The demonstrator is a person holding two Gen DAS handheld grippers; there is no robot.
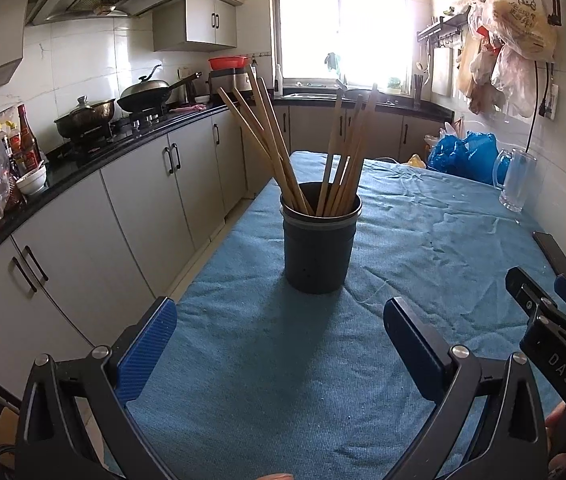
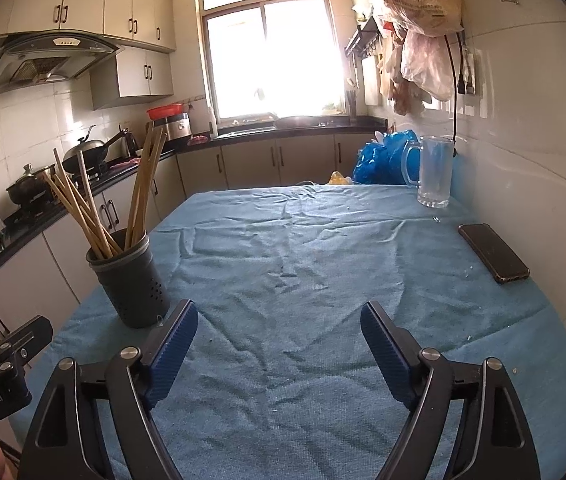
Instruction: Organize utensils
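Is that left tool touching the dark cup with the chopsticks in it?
Apart. In the left wrist view, the open left tool sits short of the dark cup, with bare blue cloth plainly between them.

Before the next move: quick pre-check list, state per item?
1. Left gripper open and holding nothing: ok.
2. Right gripper open and holding nothing: ok.
3. Holder upright on the blue cloth: ok.
4. Chopsticks all inside the holder, none loose on the cloth in view: ok.
5. Phone and glass mug lie apart from the holder, toward the wall side: ok.
6. Chopsticks sorted or paired: cannot tell; they lean in two splayed bunches.
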